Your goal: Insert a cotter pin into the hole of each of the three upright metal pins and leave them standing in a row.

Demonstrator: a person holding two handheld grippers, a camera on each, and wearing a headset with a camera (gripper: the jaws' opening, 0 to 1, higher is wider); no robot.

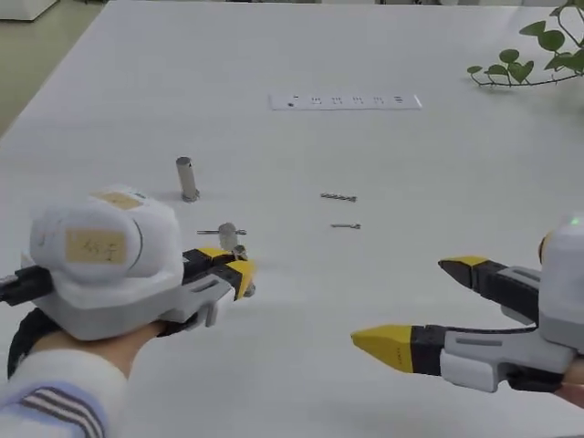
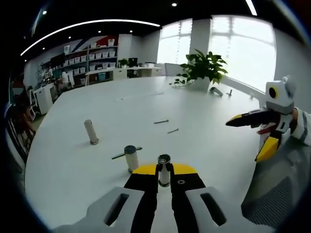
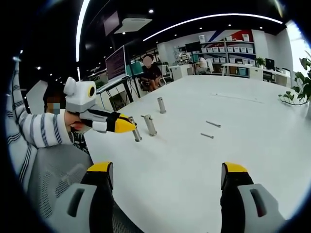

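Three metal pins are standing upright on the white desk (image 1: 383, 155) at the moment. The far pin (image 1: 187, 178) is on its own in the upper left of the head view, and I can't make out anything through it. The middle pin (image 1: 228, 235) sits just below that, left of centre, with a cotter pin (image 1: 210, 232) sticking out sideways through it. The near pin (image 2: 164, 164) is the one being gripped. The left gripper (image 1: 234, 266) has its yellow-tipped jaws clenched on it, which you can see at the bottom centre of the left gripper view. It's just beside the middle pin.

The other two cotter pins are lying flat on the desk near the middle of the head view. The upper loose cotter pin (image 1: 338, 196) and the lower loose cotter pin (image 1: 345, 225) are close together and well apart from the metal pins.

The right gripper (image 1: 415, 303) is in the lower right of the head view, jaws spread wide and holding nothing. In its own view the two jaws come up at the bottom left and bottom right, with bare desk between them.

Further back there's a white power strip (image 1: 345, 101) near the top centre, and a leafy plant (image 1: 534, 55) in the upper right corner.
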